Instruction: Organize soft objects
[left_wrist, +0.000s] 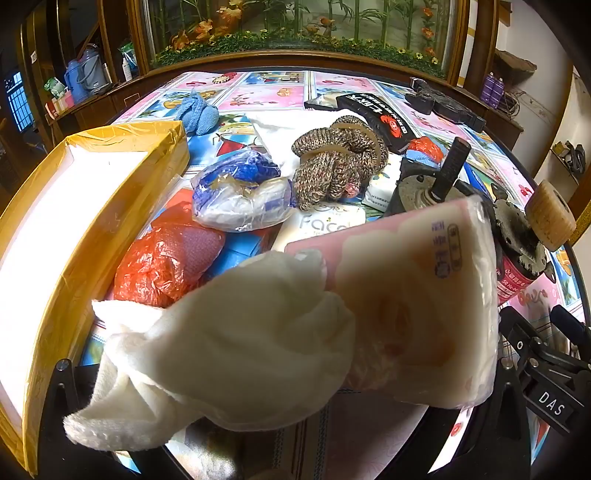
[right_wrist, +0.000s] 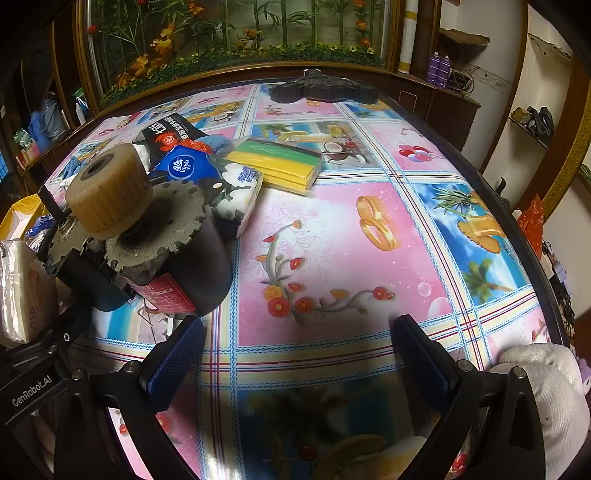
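My left gripper (left_wrist: 295, 373) is shut on a pink tissue pack (left_wrist: 417, 306) and a white cloth (left_wrist: 229, 362), held above the table; its fingertips are hidden behind them. The pack's end shows in the right wrist view (right_wrist: 18, 291). A yellow box (left_wrist: 92, 206) with a white inside stands to the left. On the table lie a brown knit bundle (left_wrist: 336, 162), a blue-and-white bag (left_wrist: 240, 192), a red bag (left_wrist: 166, 262) and a blue knit item (left_wrist: 197, 110). My right gripper (right_wrist: 295, 354) is open and empty over the patterned tablecloth (right_wrist: 351, 240).
A motor with a tan wheel (right_wrist: 110, 188) stands between the grippers. Yellow-green sponges (right_wrist: 277, 162), a blue Vinda tissue pack (right_wrist: 184, 166) and a black packet (left_wrist: 376, 114) lie behind it. A white cap (right_wrist: 546, 398) sits at the right edge. A dark tool (right_wrist: 325, 88) lies at the far edge.
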